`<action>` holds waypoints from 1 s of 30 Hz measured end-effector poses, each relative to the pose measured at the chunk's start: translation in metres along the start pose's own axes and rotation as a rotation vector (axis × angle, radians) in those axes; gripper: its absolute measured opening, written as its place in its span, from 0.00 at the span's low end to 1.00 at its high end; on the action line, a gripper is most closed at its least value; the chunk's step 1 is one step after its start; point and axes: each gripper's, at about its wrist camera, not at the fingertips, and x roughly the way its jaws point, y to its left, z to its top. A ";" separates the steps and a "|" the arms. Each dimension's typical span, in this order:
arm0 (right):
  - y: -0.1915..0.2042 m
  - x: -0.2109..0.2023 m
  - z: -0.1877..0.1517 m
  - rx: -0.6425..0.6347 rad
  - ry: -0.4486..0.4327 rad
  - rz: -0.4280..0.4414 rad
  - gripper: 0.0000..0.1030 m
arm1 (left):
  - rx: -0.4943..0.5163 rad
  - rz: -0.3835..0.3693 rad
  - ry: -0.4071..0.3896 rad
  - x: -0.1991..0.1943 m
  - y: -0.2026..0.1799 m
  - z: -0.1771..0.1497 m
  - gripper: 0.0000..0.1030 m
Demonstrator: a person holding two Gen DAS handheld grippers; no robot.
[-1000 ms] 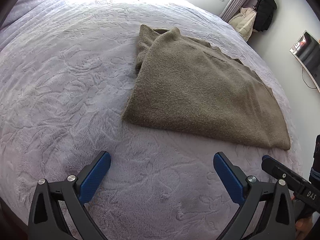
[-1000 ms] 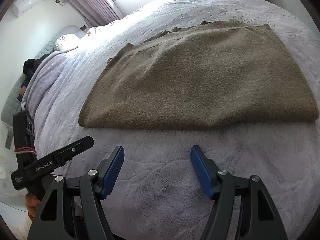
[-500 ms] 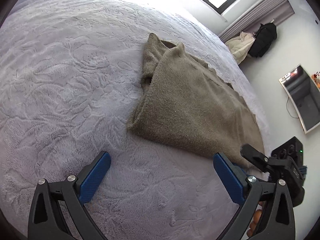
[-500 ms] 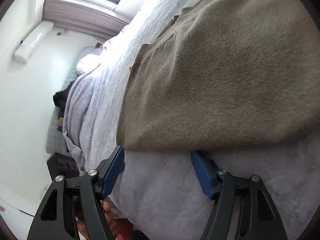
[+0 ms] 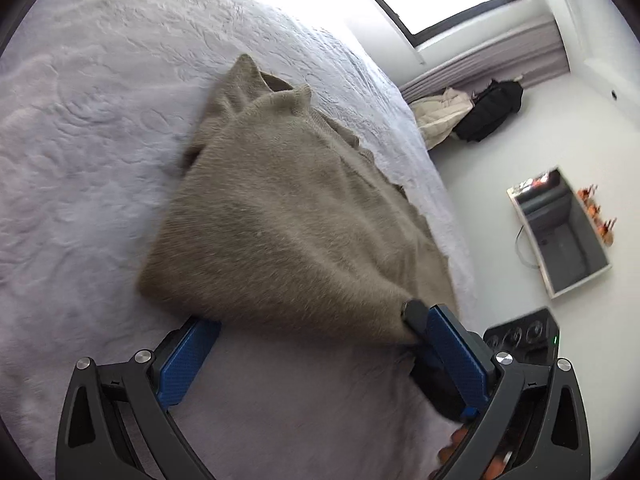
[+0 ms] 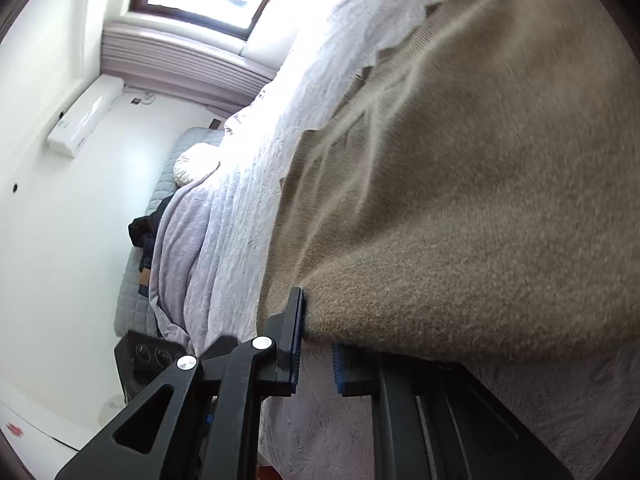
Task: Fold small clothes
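- A bedroom: a wide bed (image 5: 100, 128) under a pale lilac plush bedspread with an embossed pattern fills most of both views, with white walls around it and a bright window beyond its far side.
- Nearest in the left wrist view, the left gripper (image 5: 320, 344) has its black arms and blue-padded fingers spread wide; the near folded edge of a fuzzy olive-brown knitted garment (image 5: 288, 208) lies across the gap between them, over the tip of the left-hand finger, but the pads do not press on it.
- Just beside the left gripper's right-hand finger in that view, a black fingertip of the other gripper bites into the garment's near right corner.
- In the right wrist view, the right gripper (image 6: 316, 344) is rolled onto its side and its jaws are closing, now narrow; the garment's (image 6: 460, 200) near corner sits between the blue pads, and one pad is partly buried under the fabric.
- The garment lies folded on the bedspread, reaching from both grippers away toward the middle of the bed, with two pointed corners at its far end.
- Farther off, in the left wrist view: a flat screen (image 5: 560, 236) on the white wall, then a black bag (image 5: 492, 110) and a cream garment (image 5: 440, 114) heaped by the grey curtain.
- Farther off, in the right wrist view: a white air-conditioning unit (image 6: 86, 118) high on the wall.
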 end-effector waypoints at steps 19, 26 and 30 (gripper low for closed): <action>0.001 -0.044 0.004 -0.148 0.087 -0.128 0.17 | 0.188 0.420 -0.110 0.045 -0.039 0.042 0.15; 0.034 -0.075 0.049 -0.299 0.059 -0.235 0.19 | 0.585 0.611 -0.244 0.048 -0.098 0.008 0.12; 0.046 -0.072 0.075 -0.327 0.080 -0.235 0.31 | 0.683 0.646 -0.269 0.052 -0.115 -0.003 0.12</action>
